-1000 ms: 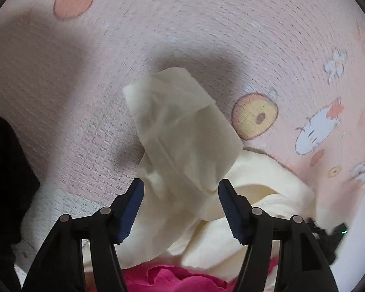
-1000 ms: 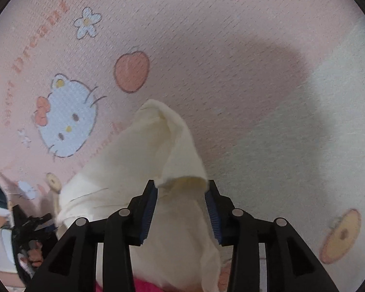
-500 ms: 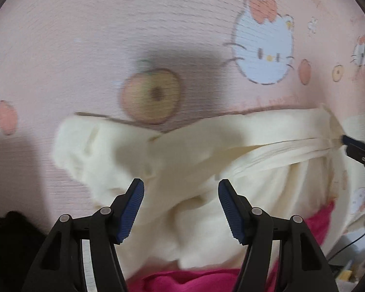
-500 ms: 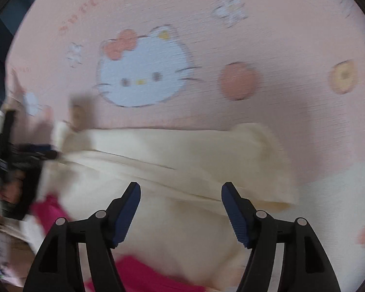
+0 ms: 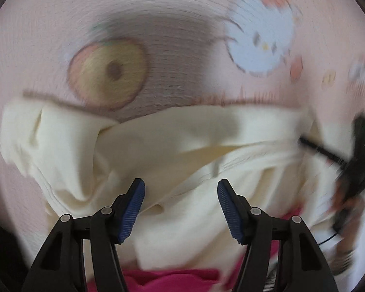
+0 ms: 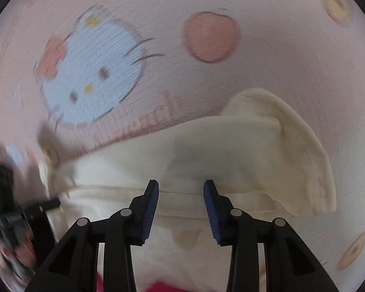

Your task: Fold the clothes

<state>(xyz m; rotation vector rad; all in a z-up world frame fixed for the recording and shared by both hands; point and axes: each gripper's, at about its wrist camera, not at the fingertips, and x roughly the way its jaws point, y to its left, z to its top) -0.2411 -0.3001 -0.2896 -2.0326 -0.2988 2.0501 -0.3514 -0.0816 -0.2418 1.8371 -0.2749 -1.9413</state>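
- In the left wrist view, a cream-yellow soft fabric garment point(image 5: 158, 146) lies crumpled across a pale pink woven sheet with cartoon cat and fruit prints point(image 5: 48, 36); its left end bunches into folds at the far left of the frame.
- Above that end, a printed yellow fruit slice with a brown centre point(image 5: 109, 73) shows on the sheet, partly in shadow.
- The left hand-held gripper point(image 5: 181, 206) sits low over the middle of the garment with its blue ribbed pads spread wide apart, nothing between them; it is open.
- Under the garment's near edge a bright magenta cloth point(image 5: 172, 279) peeks out at the bottom of the frame.
- At the far right of this view the other black tool appears, blurred, at the garment's right end.
- In the right wrist view, the left tool is a dark blur at the far left edge, by the garment's point(image 6: 231, 150) left end.
- A white cat face with a coral bow point(image 6: 90, 77) is printed on the sheet above it.
- The right hand-held gripper point(image 6: 181, 211) hovers at a seam across the garment, jaws apart and empty, narrower than the left one's.
- A coral printed apple point(image 6: 210, 39) lies beyond, and the garment's right corner curls up into a rounded flap.
- The view is motion-blurred, so finer detail cannot be told.
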